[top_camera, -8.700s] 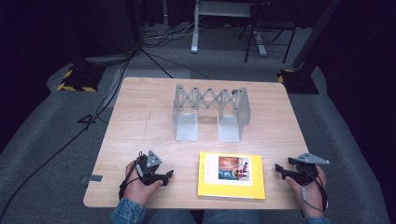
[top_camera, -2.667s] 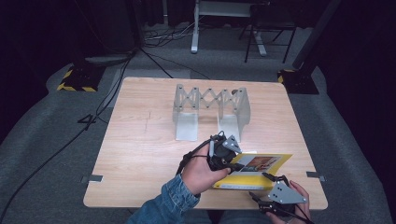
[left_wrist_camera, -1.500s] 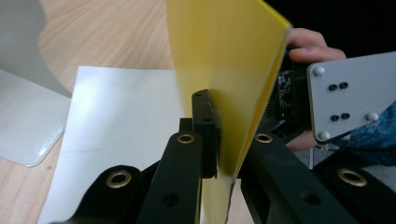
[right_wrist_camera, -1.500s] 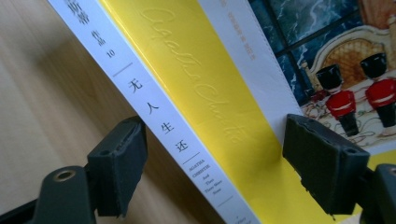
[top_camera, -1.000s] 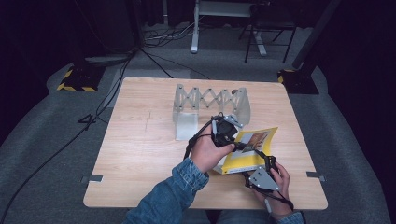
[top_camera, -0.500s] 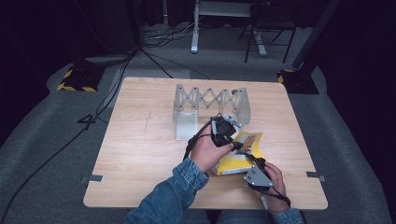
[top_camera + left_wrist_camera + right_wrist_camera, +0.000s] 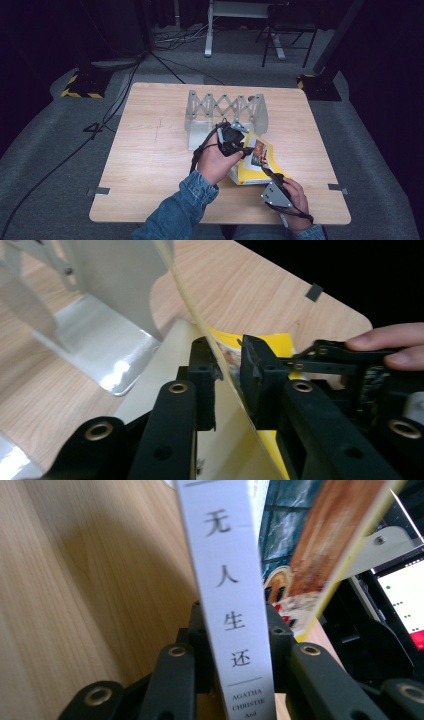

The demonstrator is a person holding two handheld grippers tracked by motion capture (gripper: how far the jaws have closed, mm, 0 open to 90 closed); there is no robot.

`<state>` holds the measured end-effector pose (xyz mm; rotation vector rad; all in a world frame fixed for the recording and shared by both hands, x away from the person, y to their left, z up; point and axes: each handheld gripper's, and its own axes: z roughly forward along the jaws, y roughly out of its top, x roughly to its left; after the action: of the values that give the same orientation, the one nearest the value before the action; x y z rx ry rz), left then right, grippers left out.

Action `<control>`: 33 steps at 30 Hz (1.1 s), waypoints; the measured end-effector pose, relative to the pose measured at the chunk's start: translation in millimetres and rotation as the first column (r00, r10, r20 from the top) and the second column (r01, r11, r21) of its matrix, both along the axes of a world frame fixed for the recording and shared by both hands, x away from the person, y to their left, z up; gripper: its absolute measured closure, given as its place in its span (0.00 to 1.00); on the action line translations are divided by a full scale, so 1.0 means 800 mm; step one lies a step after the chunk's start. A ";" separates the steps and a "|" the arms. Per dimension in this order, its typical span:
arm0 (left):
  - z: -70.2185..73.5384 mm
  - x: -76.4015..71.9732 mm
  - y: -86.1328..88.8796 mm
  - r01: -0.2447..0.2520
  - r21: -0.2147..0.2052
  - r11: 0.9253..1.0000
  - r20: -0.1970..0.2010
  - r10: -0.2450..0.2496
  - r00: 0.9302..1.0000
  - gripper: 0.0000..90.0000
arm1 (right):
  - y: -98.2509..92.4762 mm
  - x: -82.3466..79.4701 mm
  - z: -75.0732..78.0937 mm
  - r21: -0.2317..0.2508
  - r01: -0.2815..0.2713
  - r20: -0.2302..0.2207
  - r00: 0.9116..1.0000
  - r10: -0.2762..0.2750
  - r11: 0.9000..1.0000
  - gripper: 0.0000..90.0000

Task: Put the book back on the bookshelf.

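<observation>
- Standing the book on the tabletop (image 7: 150,165) looks like the step in hand, probably so it can go into the grey folding rack (image 7: 200,107). Keep the spine low and tip the book up slowly so its lower edge does not skate across the wood.
- Rack: it stands just behind the book with its plates upright. Line the book up with a gap between the plates before pushing it in.
- Book (image 7: 252,167): yellow, tilted up off the tabletop between the two hands and just in front of the rack. Its front cover is peeling away from the pages.
- Right claw (image 7: 230,615): its jaws have just been closing and now pinch the white spine (image 7: 222,580) from both sides, near the bottom of the spine. This grip should carry the weight.
- Left claw (image 7: 227,357): its jaws have just been opening and stand slightly spread. The thin cover (image 7: 272,342) runs between them, brushing one pad at most. Let it go cleanly rather than dragging it.
</observation>
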<state>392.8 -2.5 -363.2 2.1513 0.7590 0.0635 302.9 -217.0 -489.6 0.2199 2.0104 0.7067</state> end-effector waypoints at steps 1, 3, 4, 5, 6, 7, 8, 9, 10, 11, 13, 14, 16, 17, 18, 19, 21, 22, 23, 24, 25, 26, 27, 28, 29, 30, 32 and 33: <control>0.001 -0.003 0.004 -0.015 -0.001 1.000 0.009 0.015 1.000 0.79 | -0.001 -0.004 0.005 0.009 -0.003 0.001 1.000 0.003 1.000 0.84; 0.003 -0.007 0.010 -0.029 -0.004 1.000 0.024 0.029 0.999 0.74 | -0.002 -0.009 0.010 0.022 -0.005 0.002 1.000 0.005 1.000 0.84; 0.003 -0.007 0.010 -0.029 -0.004 1.000 0.024 0.029 0.999 0.71 | -0.002 -0.009 0.010 0.022 -0.005 0.002 1.000 0.005 1.000 0.84; 0.007 -0.012 0.017 -0.043 -0.016 0.999 0.037 0.043 0.998 0.68 | -0.003 -0.012 0.016 0.037 -0.008 -0.001 1.000 0.008 0.999 0.84; 0.007 -0.012 0.017 -0.043 -0.016 0.999 0.037 0.043 0.998 0.65 | -0.003 -0.012 0.016 0.037 -0.008 -0.001 1.000 0.008 0.999 0.84; 0.009 -0.015 0.021 -0.050 -0.027 0.998 0.043 0.051 0.998 0.65 | -0.004 -0.014 0.019 0.050 -0.007 -0.005 1.000 0.008 0.999 0.85; 0.012 -0.018 0.025 -0.059 -0.038 0.998 0.052 0.061 0.997 0.63 | -0.005 -0.015 0.022 0.063 -0.010 -0.007 1.000 0.010 0.998 0.85; 0.017 -0.024 0.035 -0.070 -0.065 0.995 0.070 0.074 0.995 0.57 | -0.007 -0.019 0.029 0.092 -0.008 -0.013 1.000 0.009 0.996 0.85; 0.017 -0.024 0.035 -0.070 -0.065 0.995 0.070 0.074 0.995 0.56 | -0.007 -0.019 0.029 0.092 -0.008 -0.013 1.000 0.009 0.996 0.85; 0.019 -0.027 0.040 -0.075 -0.080 0.994 0.074 0.081 0.994 0.54 | -0.009 -0.024 0.037 0.110 -0.009 -0.012 1.000 0.010 0.994 0.85; 0.024 -0.034 0.050 -0.082 -0.110 0.991 0.093 0.092 0.991 0.52 | -0.009 -0.026 0.040 0.125 -0.011 -0.016 1.000 0.013 0.992 0.85; 0.029 -0.042 0.061 -0.082 -0.134 0.988 0.126 0.099 0.987 0.49 | -0.010 -0.029 0.045 0.151 -0.016 -0.020 1.000 0.019 0.988 0.85; 0.032 -0.046 0.068 -0.075 -0.152 0.986 0.145 0.097 0.985 0.49 | -0.010 -0.031 0.047 0.156 -0.017 -0.017 1.000 0.020 0.988 0.85; 0.034 -0.051 0.075 -0.067 -0.170 0.983 0.160 0.095 0.983 0.47 | -0.010 -0.032 0.050 0.160 -0.017 -0.016 1.000 0.020 0.987 0.85; 0.036 -0.056 0.082 -0.063 -0.183 0.981 0.173 0.095 0.980 0.46 | -0.011 -0.034 0.055 0.180 -0.017 -0.014 1.000 0.020 0.984 0.85; 0.038 -0.066 0.097 -0.072 -0.198 0.978 0.198 0.112 0.974 0.45 | -0.012 -0.035 0.057 0.192 -0.016 -0.018 1.000 0.020 0.981 0.85; 0.038 -0.071 0.104 -0.079 -0.205 0.976 0.205 0.122 0.971 0.45 | -0.013 -0.035 0.060 0.208 -0.016 -0.020 1.000 0.021 0.978 0.85; 0.037 -0.075 0.112 -0.086 -0.208 0.974 0.212 0.131 0.968 0.44 | -0.014 -0.035 0.062 0.223 -0.016 -0.020 1.000 0.021 0.975 0.85; 0.035 -0.079 0.119 -0.096 -0.214 0.972 0.218 0.143 0.965 0.43 | -0.014 -0.036 0.065 0.233 -0.016 -0.021 1.000 0.022 0.972 0.85; 0.032 -0.083 0.126 -0.104 -0.218 0.970 0.226 0.154 0.962 0.43 | -0.015 -0.036 0.067 0.240 -0.017 -0.021 1.000 0.023 0.971 0.85; 0.030 -0.086 0.133 -0.111 -0.216 0.970 0.232 0.161 0.959 0.42 | -0.015 -0.036 0.069 0.248 -0.015 -0.020 1.000 0.021 0.969 0.85; 0.026 -0.090 0.139 -0.114 -0.217 0.969 0.243 0.167 0.955 0.41 | -0.014 -0.036 0.071 0.255 -0.016 -0.018 1.000 0.022 0.967 0.85; 0.023 -0.092 0.145 -0.115 -0.216 0.970 0.258 0.170 0.951 0.40 | -0.014 -0.036 0.072 0.265 -0.016 -0.021 1.000 0.022 0.964 0.85; 0.019 -0.095 0.150 -0.115 -0.209 0.971 0.272 0.170 0.947 0.40 | -0.014 -0.034 0.075 0.292 -0.013 -0.035 0.999 0.025 0.956 0.85; 0.011 -0.099 0.161 -0.115 -0.188 0.975 0.290 0.167 0.942 0.39 | -0.013 -0.032 0.076 0.303 -0.016 -0.039 0.999 0.029 0.953 0.85; 0.008 -0.100 0.165 -0.119 -0.180 0.976 0.296 0.169 0.940 0.38 | -0.012 -0.030 0.077 0.314 -0.015 -0.044 0.999 0.030 0.949 0.85; 0.005 -0.102 0.170 -0.122 -0.171 0.978 0.301 0.170 0.938 0.38 | -0.011 -0.028 0.078 0.324 -0.013 -0.047 0.998 0.029 0.946 0.85; 0.003 -0.103 0.175 -0.124 -0.161 0.979 0.302 0.168 0.938 0.37 | -0.010 -0.026 0.079 0.329 -0.009 -0.051 0.998 0.028 0.944 0.85</control>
<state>310.6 137.3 -360.6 1.8883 0.7113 0.4106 281.9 -225.1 -426.4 0.4206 1.9382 1.0583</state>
